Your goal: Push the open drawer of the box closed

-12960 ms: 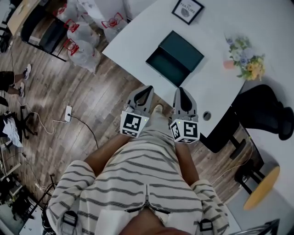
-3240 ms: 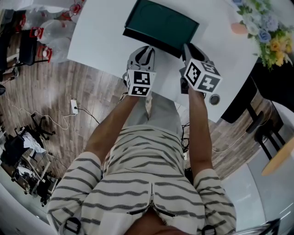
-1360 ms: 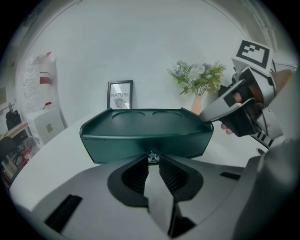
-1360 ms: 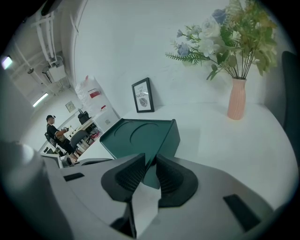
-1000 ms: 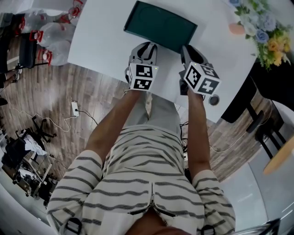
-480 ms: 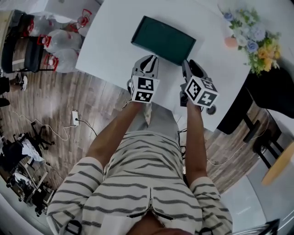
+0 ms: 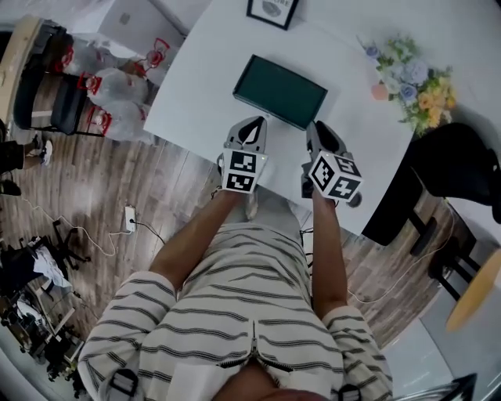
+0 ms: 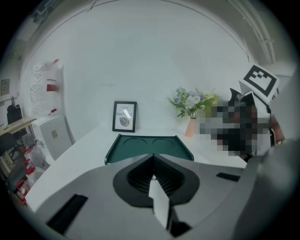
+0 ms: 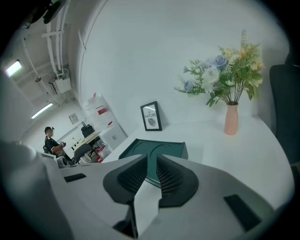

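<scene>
Box: the dark green box (image 7: 280, 91) lies flat on the white table (image 7: 200, 74), between the framed print (image 7: 272, 8) and the near edge. No drawer juts from its near side, so the drawer looks pushed home and the task seems done.
Left tongs: the left tongs (image 7: 255, 124) hang just short of the box's near side, apart from it. Their jaws are pressed together with nothing in them, a blunt tip that suits shoving rather than gripping.
Right tongs: the right tongs (image 7: 315, 129) sit beside them, near the box's right near corner and also clear of it. Their jaws stand a narrow slit apart and have just been closing. Nothing lies between them; only the box shows beyond.
Pairing: both tips point at the same long face, likely so a drawer front gets an even push and does not skew.
Flowers: the vase of flowers (image 7: 403, 74) stands well apart at the right, out of the pushing line.
Next: by my reading, nothing remains but to take the tongs away.
</scene>
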### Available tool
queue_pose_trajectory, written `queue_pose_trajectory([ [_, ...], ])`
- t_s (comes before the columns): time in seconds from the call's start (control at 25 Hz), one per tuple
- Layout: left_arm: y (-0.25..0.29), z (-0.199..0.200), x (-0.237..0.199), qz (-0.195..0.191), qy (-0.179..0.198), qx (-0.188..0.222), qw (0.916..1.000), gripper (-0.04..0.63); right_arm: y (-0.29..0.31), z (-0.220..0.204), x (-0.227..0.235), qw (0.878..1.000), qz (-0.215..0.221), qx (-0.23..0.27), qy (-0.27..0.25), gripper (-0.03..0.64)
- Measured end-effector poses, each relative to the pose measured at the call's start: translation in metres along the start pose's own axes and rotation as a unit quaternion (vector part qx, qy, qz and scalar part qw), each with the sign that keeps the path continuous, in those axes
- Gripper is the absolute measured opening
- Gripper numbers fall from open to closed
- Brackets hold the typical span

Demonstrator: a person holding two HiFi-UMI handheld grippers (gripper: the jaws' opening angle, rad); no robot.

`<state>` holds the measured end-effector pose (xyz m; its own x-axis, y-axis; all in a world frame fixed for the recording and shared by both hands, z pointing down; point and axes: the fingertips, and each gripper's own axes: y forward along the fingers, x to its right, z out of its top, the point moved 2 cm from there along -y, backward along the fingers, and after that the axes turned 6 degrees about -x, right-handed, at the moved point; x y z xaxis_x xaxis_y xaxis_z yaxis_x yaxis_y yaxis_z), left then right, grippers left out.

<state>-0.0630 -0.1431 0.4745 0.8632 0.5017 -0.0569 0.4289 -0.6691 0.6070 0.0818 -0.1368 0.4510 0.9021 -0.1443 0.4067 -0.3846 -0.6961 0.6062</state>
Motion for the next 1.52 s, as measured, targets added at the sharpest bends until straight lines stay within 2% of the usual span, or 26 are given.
queue_pose_trajectory([
  [0.28, -0.032, 0.028, 0.0, -0.01, 0.004, 0.027, 0.9996, 0.002, -0.026, 0.007, -0.03, 0.999, 0.003, 0.023, -0.032, -0.005],
  [0.52, -0.059, 0.055, 0.004, -0.029, -0.006, 0.06, 0.9977, 0.002, -0.055, 0.021, -0.049, 0.996, 0.002, 0.063, -0.055, 0.0],
  [0.92, -0.094, 0.088, 0.021, -0.042, 0.031, 0.105, 0.9931, 0.002, -0.089, 0.041, -0.07, 0.985, 0.002, 0.146, -0.095, 0.0],
  [1.52, -0.111, 0.108, 0.026, -0.037, 0.063, 0.155, 0.9853, 0.002, -0.104, 0.055, -0.082, 0.973, 0.008, 0.193, -0.125, 0.0],
])
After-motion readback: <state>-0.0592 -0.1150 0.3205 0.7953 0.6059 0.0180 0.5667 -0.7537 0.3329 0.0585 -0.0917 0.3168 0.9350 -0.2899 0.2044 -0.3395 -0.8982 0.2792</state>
